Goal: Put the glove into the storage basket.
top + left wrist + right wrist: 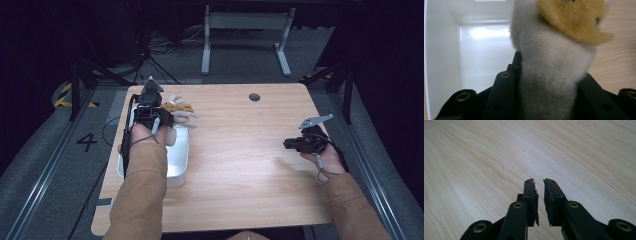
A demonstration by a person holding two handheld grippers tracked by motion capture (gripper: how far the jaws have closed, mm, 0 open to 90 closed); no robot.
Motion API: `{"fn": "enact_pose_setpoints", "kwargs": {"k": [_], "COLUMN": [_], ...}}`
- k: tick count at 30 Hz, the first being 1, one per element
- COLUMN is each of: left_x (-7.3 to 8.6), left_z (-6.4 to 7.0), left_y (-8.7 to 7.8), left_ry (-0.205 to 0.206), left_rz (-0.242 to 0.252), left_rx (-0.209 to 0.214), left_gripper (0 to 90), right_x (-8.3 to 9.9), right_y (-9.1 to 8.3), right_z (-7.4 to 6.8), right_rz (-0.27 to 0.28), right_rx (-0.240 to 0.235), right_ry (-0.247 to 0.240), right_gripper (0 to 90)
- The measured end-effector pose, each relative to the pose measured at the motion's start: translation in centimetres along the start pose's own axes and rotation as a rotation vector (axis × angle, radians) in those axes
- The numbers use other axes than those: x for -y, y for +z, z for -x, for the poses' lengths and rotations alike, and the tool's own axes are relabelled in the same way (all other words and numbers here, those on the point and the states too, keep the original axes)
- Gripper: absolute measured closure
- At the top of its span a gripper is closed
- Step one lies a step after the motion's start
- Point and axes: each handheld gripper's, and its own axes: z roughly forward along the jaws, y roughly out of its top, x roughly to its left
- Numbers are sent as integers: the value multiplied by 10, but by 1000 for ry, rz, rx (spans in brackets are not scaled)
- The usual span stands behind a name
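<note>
The plush toy (554, 65), grey-white with a yellow-brown patch near its top, is pinched between the jaws of the left gripper (150, 107), which are pressed in on its soft body from both sides. In the high view the toy (180, 112) hangs out to the right of that gripper, at the far left part of the wooden table (240, 165), its pale limbs and tan part spread just past the far end of the white plastic bin (179, 160). From the left gripper view the bin's (446, 62) glossy inside wall and floor lie to the left of the toy and bare wood lies to its right, so the toy sits about at the bin's edge; I cannot tell whether it touches the rim.

The person's left hand (145, 135) and tan sleeve reach over the bin. Well apart, at the right side of the table, the right gripper (295, 144) points left, low over bare wood. Its jaws (539, 202) stand nearly together with a narrow gap between them, holding nothing.
</note>
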Motion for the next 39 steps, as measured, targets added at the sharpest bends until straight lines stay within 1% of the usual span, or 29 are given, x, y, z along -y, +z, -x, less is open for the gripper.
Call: {"fn": "enact_pose_setpoints", "kwargs": {"k": [1,2,5,7,8,10,11,12,13,14,16,17,18,20,24,25,26,27,28,30,32,35,36,37,38,39], "left_x": [1,1,1,0,0,-1,0,0,0,0,1,1,0,1,3,5,6,6,9,12,15,20,23,25,25,27], "left_z": [-1,-1,-4,-9,-9,-13,-14,-14,-16,-19,-22,-22,-24,-26,-27,-29,-30,-30,-34,-39,-42,-46,-47,-48,-48,-49], "left_y": [1,1,2,1,1,1,0,0,-2,-4,-5,-5,-4,-3,7,13,17,17,24,30,36,45,48,53,53,57], "left_ry": [0,0,-25,-68,-68,-88,-91,-91,-97,-118,-139,-139,-154,-160,-160,-174,-182,-182,-197,-212,-223,-223,-228,-239,-239,-248], "left_rz": [-6,-6,-14,-1,-1,10,16,16,27,30,38,38,41,41,40,47,44,44,40,31,29,33,42,44,44,41], "left_rx": [-11,-11,-25,-47,-47,-71,-77,-77,-83,-83,-92,-92,-89,-87,-94,-95,-95,-95,-93,-94,-95,-94,-98,-95,-95,-92], "left_gripper": [688,688,688,688,688,688,688,688,688,688,688,688,688,688,688,688,688,688,688,688,688,686,686,686,686,686], "right_x": [0,0,0,0,0,1,1,1,1,1,1,1,1,1,2,2,2,2,2,2,2,2,2,2,2,3], "right_y": [-1,-1,0,2,2,2,2,2,2,2,2,2,2,2,2,3,3,3,4,4,4,5,6,6,6,6], "right_z": [0,0,-1,-1,-1,-1,-1,-1,-1,0,0,0,0,0,0,1,1,1,1,1,1,1,1,1,1,1], "right_rz": [1,1,-3,-11,-11,-12,-12,-12,-14,-14,-14,-14,-12,-11,-10,-13,-15,-17,-19,-19,-19,-21,-21,-21,-21,-23], "right_rx": [3,3,0,0,2,2,3,3,2,5,5,5,5,4,8,7,6,7,9,7,7,5,4,2,2,2], "right_ry": [6,6,6,5,3,5,5,5,6,4,4,4,3,5,5,6,6,6,7,7,9,4,5,7,7,8], "right_gripper": [793,793,791,791,791,791,791,791,791,791,792,792,792,792,792,791,791,791,791,791,789,788,788,788,788,788]}}
